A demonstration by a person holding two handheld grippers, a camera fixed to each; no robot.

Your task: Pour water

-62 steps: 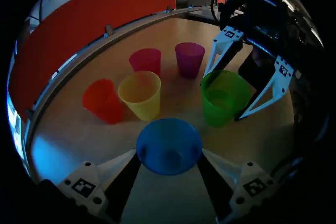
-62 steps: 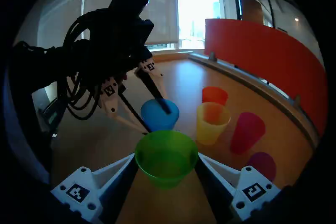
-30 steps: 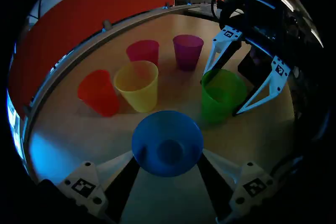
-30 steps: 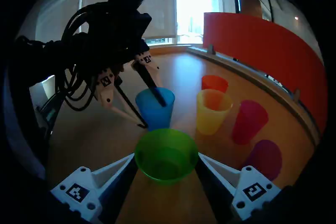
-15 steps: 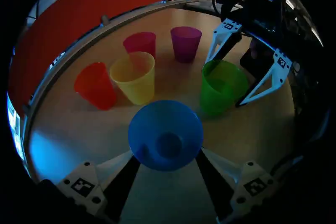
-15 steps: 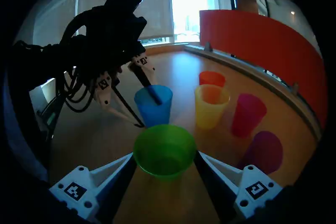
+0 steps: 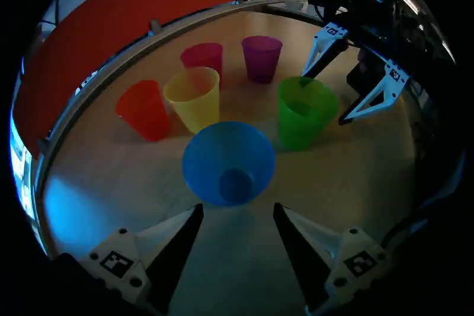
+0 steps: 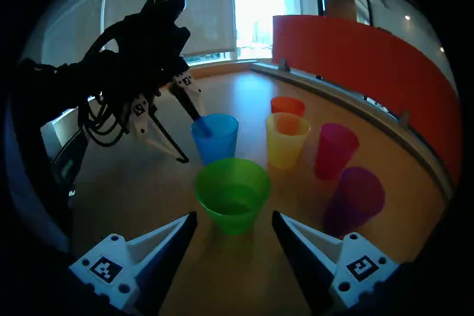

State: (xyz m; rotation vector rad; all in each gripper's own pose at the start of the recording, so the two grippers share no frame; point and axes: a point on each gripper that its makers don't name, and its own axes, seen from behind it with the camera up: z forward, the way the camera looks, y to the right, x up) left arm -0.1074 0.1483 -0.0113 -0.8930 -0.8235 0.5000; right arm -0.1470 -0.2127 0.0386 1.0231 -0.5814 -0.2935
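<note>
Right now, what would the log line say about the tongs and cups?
left tongs open | blue cup upright just ahead | right tongs open | green cup upright just ahead

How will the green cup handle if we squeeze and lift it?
The green cup looks like thin translucent plastic, so the wall probably flexes under a hard pinch. It seems to hold a little liquid, so it is likely light but sloshy. It narrows toward the base, so a push near the rim may tip it.

No legible text, brands or nos.; only B&W square marker tags (image 7: pixel 117 263) on left gripper (image 7: pixel 237 206) fingers (image 7: pixel 163 236).
</note>
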